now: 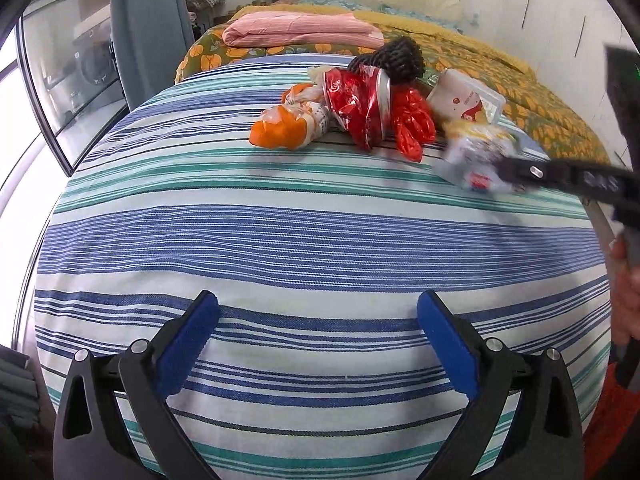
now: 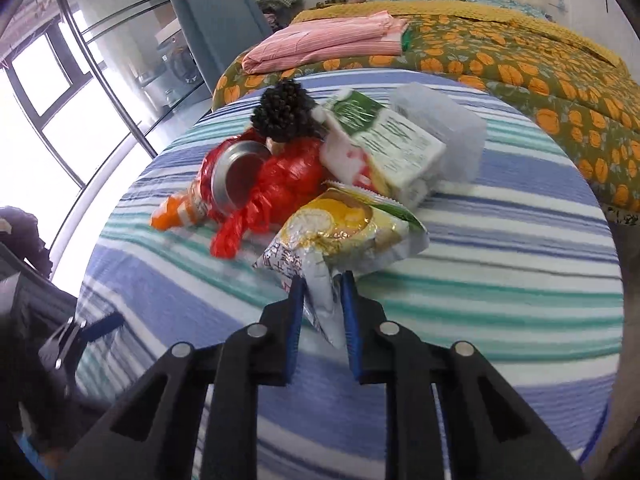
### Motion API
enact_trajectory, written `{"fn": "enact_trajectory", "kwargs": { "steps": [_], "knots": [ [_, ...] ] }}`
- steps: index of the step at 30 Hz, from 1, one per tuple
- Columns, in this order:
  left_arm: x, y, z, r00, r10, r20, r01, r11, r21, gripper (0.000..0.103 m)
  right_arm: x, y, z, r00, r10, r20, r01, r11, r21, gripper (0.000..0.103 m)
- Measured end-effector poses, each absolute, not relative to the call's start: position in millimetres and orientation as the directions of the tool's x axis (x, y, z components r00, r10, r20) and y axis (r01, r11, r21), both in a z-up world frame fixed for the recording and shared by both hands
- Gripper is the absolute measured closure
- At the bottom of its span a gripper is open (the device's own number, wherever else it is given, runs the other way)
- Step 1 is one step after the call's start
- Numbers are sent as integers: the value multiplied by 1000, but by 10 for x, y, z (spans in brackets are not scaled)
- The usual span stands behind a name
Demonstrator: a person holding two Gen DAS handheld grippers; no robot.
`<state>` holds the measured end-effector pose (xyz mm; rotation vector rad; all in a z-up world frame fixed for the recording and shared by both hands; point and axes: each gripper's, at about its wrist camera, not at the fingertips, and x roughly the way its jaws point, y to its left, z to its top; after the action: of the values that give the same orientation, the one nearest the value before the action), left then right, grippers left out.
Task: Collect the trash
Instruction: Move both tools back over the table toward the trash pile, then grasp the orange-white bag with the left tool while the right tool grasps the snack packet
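A pile of trash lies on the striped cloth [image 1: 280, 232]. It holds an orange wrapper [image 1: 288, 124], a crushed red can [image 1: 362, 100], a red plastic bag [image 1: 412, 120], a black knitted thing [image 1: 400, 58] and a white carton [image 1: 464, 100]. My right gripper [image 2: 323, 280] is shut on a corner of a yellow and silver snack packet [image 2: 344, 228], which shows blurred in the left wrist view [image 1: 476, 156]. My left gripper [image 1: 318, 304] is open and empty, well in front of the pile.
The striped cloth [image 2: 500, 280] covers a round surface. Behind it is a bed with an orange-flowered cover [image 2: 520, 60] and a folded pink blanket [image 1: 300, 32]. A blue curtain [image 1: 144, 20] and glass doors [image 2: 80, 92] are at the left.
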<state>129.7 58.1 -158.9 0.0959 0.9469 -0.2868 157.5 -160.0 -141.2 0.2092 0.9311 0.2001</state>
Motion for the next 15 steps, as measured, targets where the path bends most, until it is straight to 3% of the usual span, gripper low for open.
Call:
{"fn": "enact_trajectory", "kwargs": {
  "steps": [3,6,9,15],
  "knots": [
    [1318,569,-1586,544,-202,-815,299,954,-38,5,1403,-1771,-1395,569,256,-781,-89,964,251,84],
    [1466,639,-1534,524,-284,-803,343,933,-106,6,1260,-1844,-1379,576,215,-789,-105,976,189,83],
    [1732,762,-1395,562,-305,-769,339,933,-122,6,1091,-1868,-1348,612,164,-774,-88,986,139,35],
    [2322,678,-1332,590,-299,-750,410,911,-40,8,890,-1769,-1549,589,194,-785,-80,980,182,34]
  ]
}}
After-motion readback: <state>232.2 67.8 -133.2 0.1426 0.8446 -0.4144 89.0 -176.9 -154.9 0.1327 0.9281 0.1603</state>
